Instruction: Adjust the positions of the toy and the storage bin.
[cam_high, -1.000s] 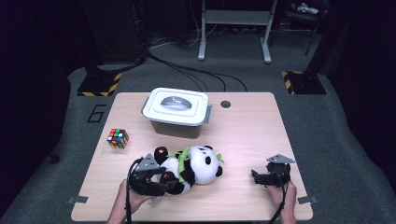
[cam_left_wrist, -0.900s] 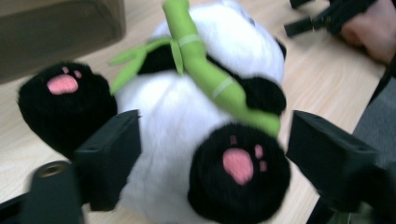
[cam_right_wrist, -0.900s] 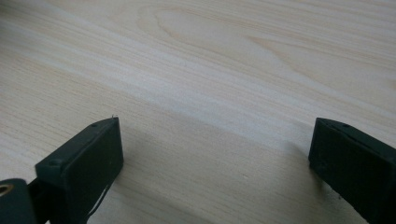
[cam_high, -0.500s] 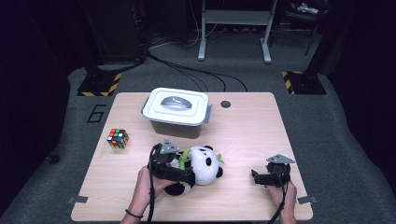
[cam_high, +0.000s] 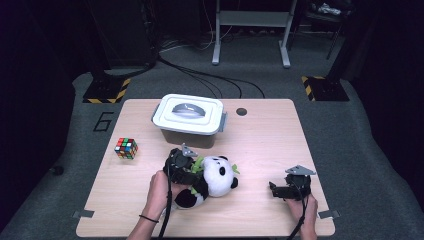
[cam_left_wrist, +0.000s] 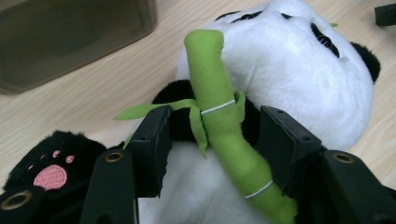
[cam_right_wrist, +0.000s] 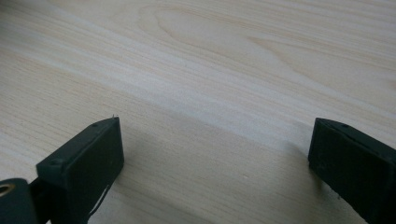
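A black-and-white plush panda (cam_high: 216, 176) lies on the wooden table (cam_high: 260, 140), near its front, with a green felt bamboo stalk (cam_left_wrist: 210, 70) across its chest. My left gripper (cam_high: 192, 169) sits over the panda's body. In the left gripper view its jaws (cam_left_wrist: 212, 126) stand either side of the black chest band and the stalk and press into the plush (cam_left_wrist: 299, 70). They have just been closing on it. My right gripper (cam_high: 274, 189) rests at the front right, apart from the panda. Its jaws (cam_right_wrist: 212, 140) are open over bare wood.
A grey box with a white handled lid (cam_high: 189, 116) stands just behind the panda, and its dark wall (cam_left_wrist: 70, 37) is close to the left gripper. A colour cube (cam_high: 126, 148) sits at the table's left. A round hole (cam_high: 242, 111) is near the back edge.
My left gripper has moved right from beside the panda onto its body, and its jaws have drawn in around the chest. The right gripper has stayed put.
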